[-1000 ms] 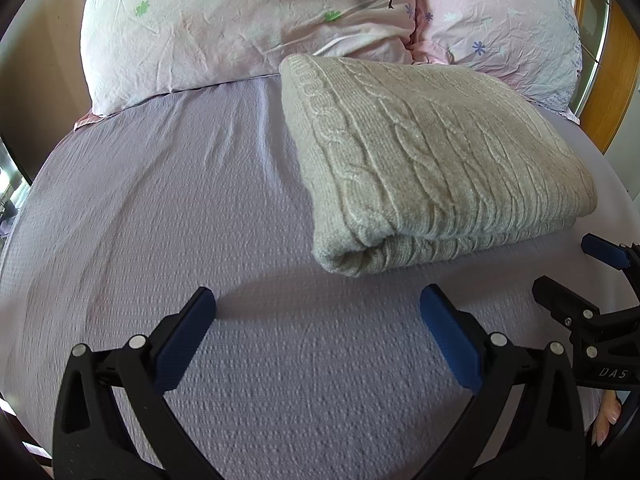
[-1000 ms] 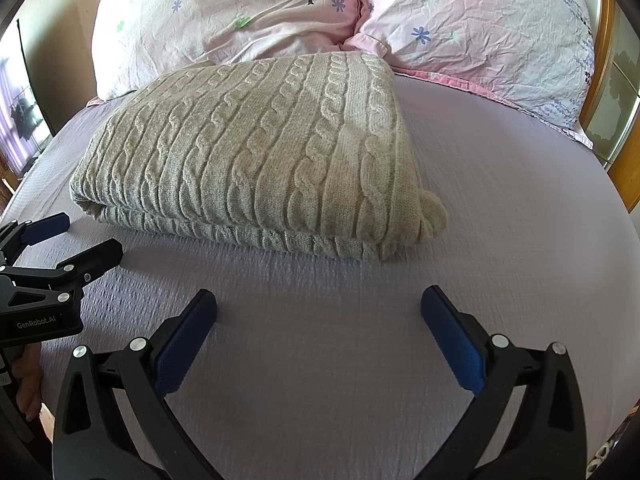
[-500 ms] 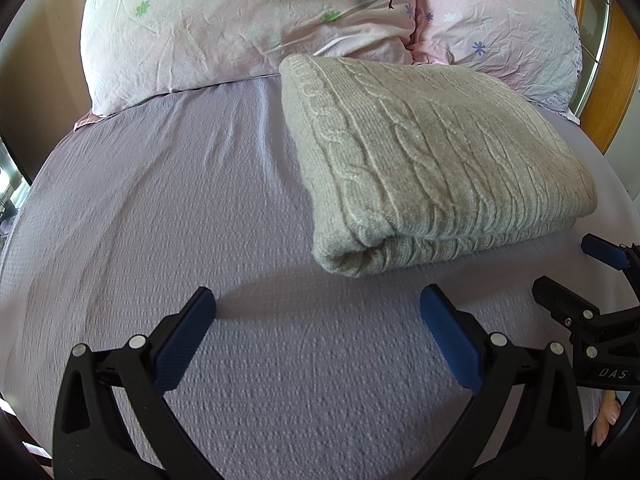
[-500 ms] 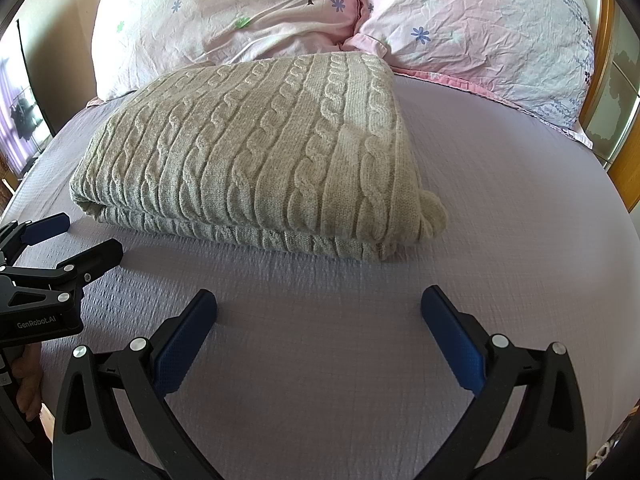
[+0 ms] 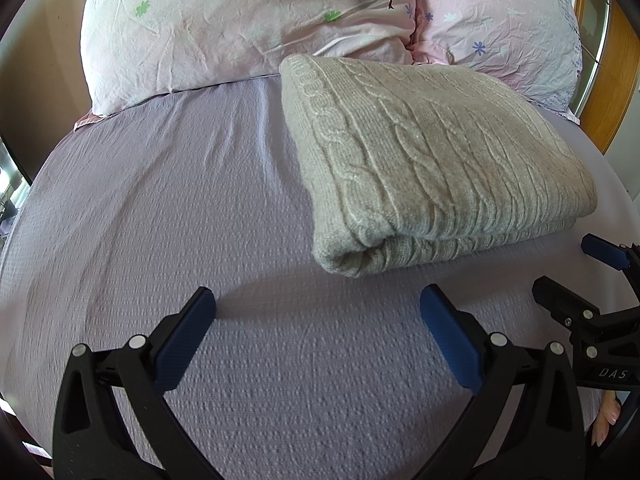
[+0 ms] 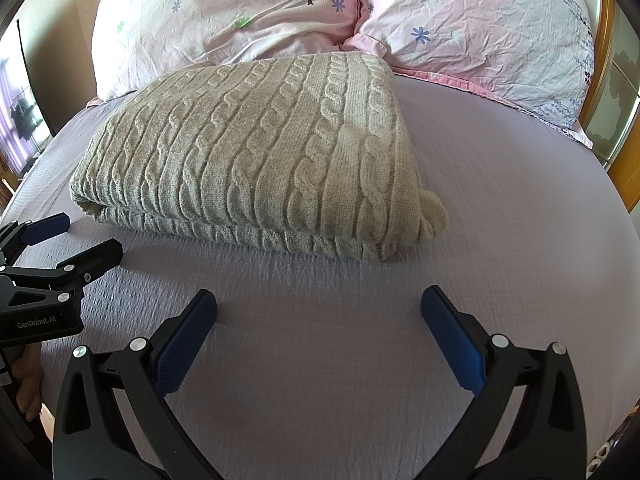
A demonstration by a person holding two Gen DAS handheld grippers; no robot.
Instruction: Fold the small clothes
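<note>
Folded knit (image 5: 432, 152) lies long axis left-right, prob.; both tools (image 5: 318, 312) (image 6: 319, 312) wide open, empty.

Home bedroom: bed w/ lilac sheet (image 5: 168, 208), floral pillows (image 6: 240, 12)

Pillows (image 5: 248, 28) behind the sweater (image 5: 432, 152) cut off at top edge; sweater's underside hidden against bedsheet (image 5: 160, 220); right gripper (image 5: 568, 276) beside sweater cropped at frame edge.
</note>
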